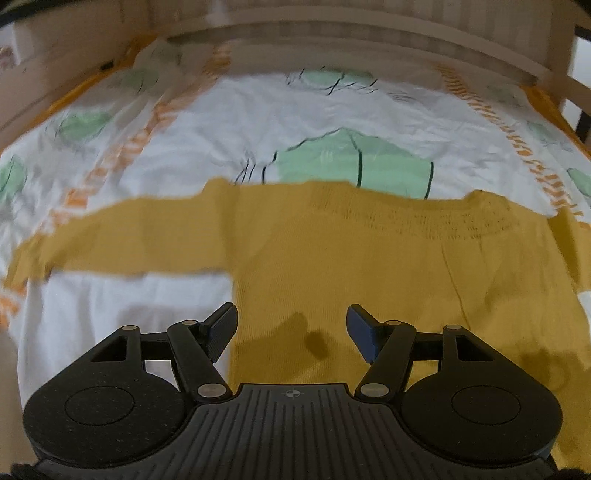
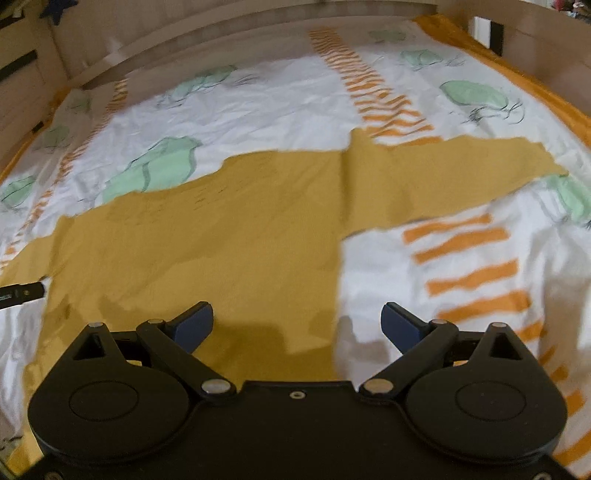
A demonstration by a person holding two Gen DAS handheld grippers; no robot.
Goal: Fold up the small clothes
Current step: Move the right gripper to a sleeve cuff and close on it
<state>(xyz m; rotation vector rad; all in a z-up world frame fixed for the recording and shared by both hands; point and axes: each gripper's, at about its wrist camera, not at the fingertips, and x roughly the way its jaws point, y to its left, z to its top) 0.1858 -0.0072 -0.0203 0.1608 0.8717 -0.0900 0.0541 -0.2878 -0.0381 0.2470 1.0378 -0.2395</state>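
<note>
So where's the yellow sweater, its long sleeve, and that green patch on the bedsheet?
yellow sweater [image 1: 332, 277], left wrist view, middle of the body.
sleeve [image 2: 461, 166], right wrist view, midway along the outstretched arm.
green patch [image 1: 351, 162], left wrist view, centre of the print.

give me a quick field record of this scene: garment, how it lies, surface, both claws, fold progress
garment: mustard yellow sweater, long sleeves
how it lies: flat, spread out, both sleeves stretched sideways
surface: white bedsheet with green and orange print, wooden bed frame behind
left claw: open, empty, over the sweater's lower body
right claw: open, empty, over the sweater's side edge
fold progress: none visible yet
</note>
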